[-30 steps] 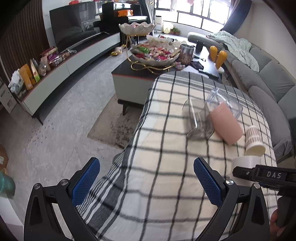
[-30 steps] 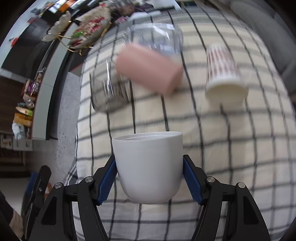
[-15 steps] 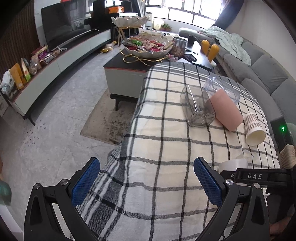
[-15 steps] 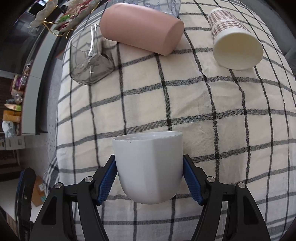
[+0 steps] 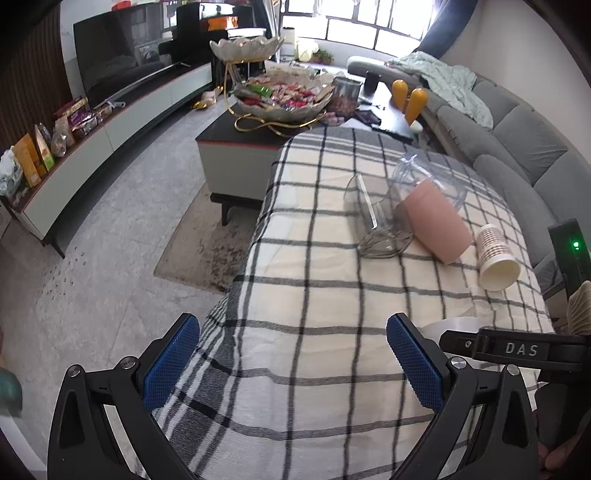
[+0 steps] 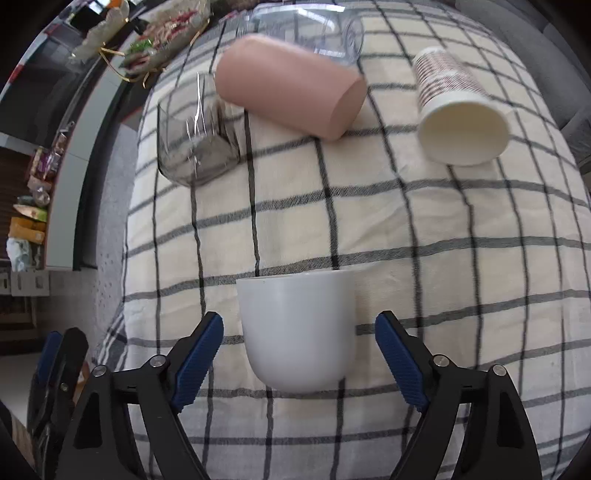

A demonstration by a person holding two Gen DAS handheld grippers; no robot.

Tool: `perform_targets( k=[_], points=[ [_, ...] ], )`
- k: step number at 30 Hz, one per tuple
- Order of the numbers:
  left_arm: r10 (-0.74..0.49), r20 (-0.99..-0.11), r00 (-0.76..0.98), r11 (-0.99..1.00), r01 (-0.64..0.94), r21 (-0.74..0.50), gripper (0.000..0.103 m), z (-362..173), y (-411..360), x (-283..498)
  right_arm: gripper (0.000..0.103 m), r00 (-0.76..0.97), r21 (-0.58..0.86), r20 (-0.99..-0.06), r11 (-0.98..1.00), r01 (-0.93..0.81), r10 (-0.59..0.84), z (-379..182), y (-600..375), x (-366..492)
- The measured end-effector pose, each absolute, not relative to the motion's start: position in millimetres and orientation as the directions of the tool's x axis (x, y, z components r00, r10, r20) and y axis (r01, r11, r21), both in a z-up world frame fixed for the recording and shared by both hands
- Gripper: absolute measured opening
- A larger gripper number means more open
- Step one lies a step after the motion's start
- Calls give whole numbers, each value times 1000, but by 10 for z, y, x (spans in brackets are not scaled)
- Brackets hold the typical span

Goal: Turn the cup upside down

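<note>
A white cup (image 6: 297, 328) sits on the checked cloth (image 6: 424, 229), mouth toward the cloth and rounded base toward me. My right gripper (image 6: 299, 354) is open, its blue pads standing apart from the cup on both sides. A sliver of the cup (image 5: 452, 325) shows in the left wrist view behind the right gripper's black arm. My left gripper (image 5: 291, 362) is open and empty above the cloth's near left edge.
A pink cup (image 6: 291, 86), a patterned paper cup (image 6: 458, 110), a smoked glass tumbler (image 6: 195, 144) and a clear container (image 6: 306, 33) lie at the far end. The cloth's left edge drops to the floor (image 5: 110, 236). A coffee table with a snack bowl (image 5: 284, 99) and a grey sofa (image 5: 517, 147) stand beyond.
My right gripper has opened and let go of the white cup, which now rests on the cloth. The left gripper has stayed open and shifted only slightly.
</note>
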State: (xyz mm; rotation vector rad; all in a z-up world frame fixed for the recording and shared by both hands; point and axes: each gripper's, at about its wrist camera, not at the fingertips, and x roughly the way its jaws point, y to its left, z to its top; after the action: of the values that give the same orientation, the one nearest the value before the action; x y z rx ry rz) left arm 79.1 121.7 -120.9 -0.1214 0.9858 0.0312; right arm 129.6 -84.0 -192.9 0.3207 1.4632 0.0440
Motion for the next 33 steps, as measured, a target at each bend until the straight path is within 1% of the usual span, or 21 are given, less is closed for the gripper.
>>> perform_targets(
  k=[5,9,13,15,17,18,21,22,24,28,33],
  points=[
    [-59,-792,607,989,-73,-130,103,-1173,1009,619,85,251,254,-946,950,183,205,-1617,-1157,1066],
    [-101,-766,635,990,-16,-143,103,-1207,650,440,87,391,203,-913,959,197,113,-1354,-1484,758],
    [-87,-738,670,991,-16,-132,103,-1245,297,270,90,502,147,-865,961,233,11,-1140,-1840,498],
    [-76,-735,674,994,-6,-109,103,-1294,148,252,90,537,117,-843,963,241,-32,-1067,-1965,397],
    [-58,-718,693,998,28,-54,103,-1351,-46,257,91,575,85,-815,966,243,-73,-995,-2073,279],
    [-55,-703,709,999,38,-40,103,-1366,-90,250,91,587,75,-805,967,245,-86,-972,-2117,231],
    [-44,-622,782,997,77,26,103,-1462,-257,192,92,638,47,-759,966,255,-131,-942,-2189,103],
    [-44,-603,796,996,78,30,103,-1517,-279,182,92,650,34,-746,966,255,-146,-951,-2192,77],
    [-69,-622,780,996,91,4,103,-1600,-310,230,92,668,31,-729,968,249,-149,-977,-2195,52],
    [-51,-653,755,997,78,12,103,-1785,-379,316,92,692,44,-709,972,231,-132,-1000,-2188,38],
    [-31,-681,731,996,77,38,101,-1951,-469,370,92,668,60,-736,972,228,-111,-1120,-2212,87]
  ],
)
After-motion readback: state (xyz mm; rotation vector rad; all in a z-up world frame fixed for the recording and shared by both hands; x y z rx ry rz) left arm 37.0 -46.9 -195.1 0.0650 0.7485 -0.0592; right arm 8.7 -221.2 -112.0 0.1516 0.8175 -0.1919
